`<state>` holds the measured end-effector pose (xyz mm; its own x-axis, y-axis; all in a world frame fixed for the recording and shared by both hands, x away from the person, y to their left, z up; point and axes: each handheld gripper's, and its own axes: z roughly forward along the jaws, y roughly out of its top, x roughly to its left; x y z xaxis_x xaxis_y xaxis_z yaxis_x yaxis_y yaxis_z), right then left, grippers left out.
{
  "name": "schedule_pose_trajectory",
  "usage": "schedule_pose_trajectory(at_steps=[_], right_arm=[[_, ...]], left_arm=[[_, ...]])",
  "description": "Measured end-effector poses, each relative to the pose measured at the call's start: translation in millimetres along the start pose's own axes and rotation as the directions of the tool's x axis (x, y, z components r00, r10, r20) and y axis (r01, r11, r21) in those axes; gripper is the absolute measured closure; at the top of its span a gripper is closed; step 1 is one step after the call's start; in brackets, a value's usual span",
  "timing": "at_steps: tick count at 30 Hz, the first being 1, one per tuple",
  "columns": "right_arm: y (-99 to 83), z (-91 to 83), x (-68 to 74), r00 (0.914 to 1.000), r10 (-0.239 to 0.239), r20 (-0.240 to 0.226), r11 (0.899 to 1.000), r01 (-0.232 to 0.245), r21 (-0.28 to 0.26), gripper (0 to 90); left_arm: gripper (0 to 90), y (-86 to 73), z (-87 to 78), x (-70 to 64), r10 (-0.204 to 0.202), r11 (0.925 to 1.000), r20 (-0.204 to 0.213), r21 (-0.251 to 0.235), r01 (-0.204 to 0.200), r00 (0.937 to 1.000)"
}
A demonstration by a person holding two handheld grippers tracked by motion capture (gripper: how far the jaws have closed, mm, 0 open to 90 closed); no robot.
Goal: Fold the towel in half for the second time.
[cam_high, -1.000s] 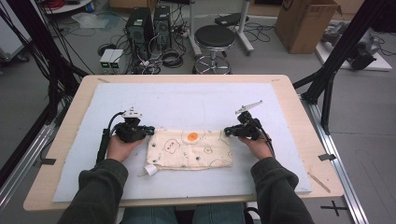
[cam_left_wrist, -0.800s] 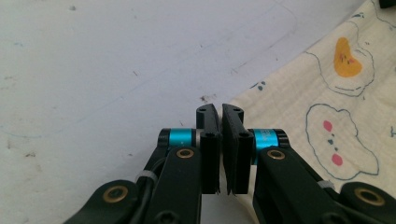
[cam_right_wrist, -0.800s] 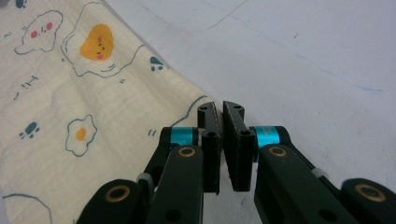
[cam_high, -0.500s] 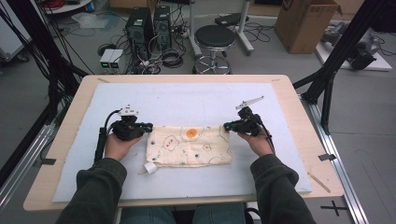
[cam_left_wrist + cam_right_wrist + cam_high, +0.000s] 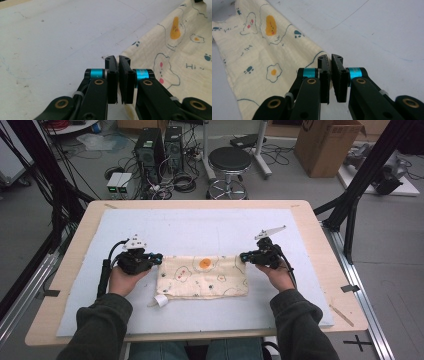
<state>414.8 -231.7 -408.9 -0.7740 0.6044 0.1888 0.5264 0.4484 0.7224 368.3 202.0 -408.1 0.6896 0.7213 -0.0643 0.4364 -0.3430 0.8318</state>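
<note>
A cream cloth (image 5: 202, 277) printed with fried eggs and paw marks lies flat on the white mat (image 5: 200, 227), folded into a wide strip. My left gripper (image 5: 158, 256) sits at its far left corner. In the left gripper view the left gripper (image 5: 118, 59) has its jaws closed to a thin slit, with the cloth (image 5: 175, 57) corner at the right jaw. My right gripper (image 5: 242, 255) sits at the far right corner. In the right gripper view the right gripper (image 5: 330, 58) is shut the same way on the cloth (image 5: 262, 52) corner.
A small white tag (image 5: 160, 300) sticks out at the cloth's near left corner. The mat covers most of the wooden table (image 5: 320, 240). Behind the table stand a black stool (image 5: 229, 162), computer towers (image 5: 161, 145) and a cardboard box (image 5: 330, 142).
Both grippers have crept slightly away from the person, and the cloth's far edge has shifted a little with them. The cloth now lies flatter and squarer.
</note>
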Motion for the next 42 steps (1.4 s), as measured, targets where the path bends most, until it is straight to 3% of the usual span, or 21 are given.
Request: schedule_pose_trajectory(at_steps=[6,13,22,42], right_arm=[[-7.9,-5.0,1.5,0.9999,0.0,-0.011,1.0,0.0,-0.024,85.1],[-5.8,-9.3,6.0,0.9996,-0.024,-0.016,0.998,0.023,-0.057,85.0],[-6.6,-19.6,20.8,0.9973,-0.067,-0.031,0.996,0.065,-0.06,84.9],[-28.5,-27.0,41.0,0.9939,-0.097,-0.053,0.994,0.094,-0.047,84.8]], left_arm=[[85.4,0.0,-4.3,-9.9,0.043,0.9991,0.01,-0.003,-0.043,0.999],[85.4,-9.5,-13.2,-14.1,0.037,0.999,0.013,-0.027,-0.036,0.9992],[84.8,-14.7,-22.5,-22.4,0.083,0.9964,0.016,-0.019,-0.083,0.9964],[84.7,-26.6,-34.7,-41.1,0.14,0.9901,0.037,-0.023,-0.139,0.9895]])
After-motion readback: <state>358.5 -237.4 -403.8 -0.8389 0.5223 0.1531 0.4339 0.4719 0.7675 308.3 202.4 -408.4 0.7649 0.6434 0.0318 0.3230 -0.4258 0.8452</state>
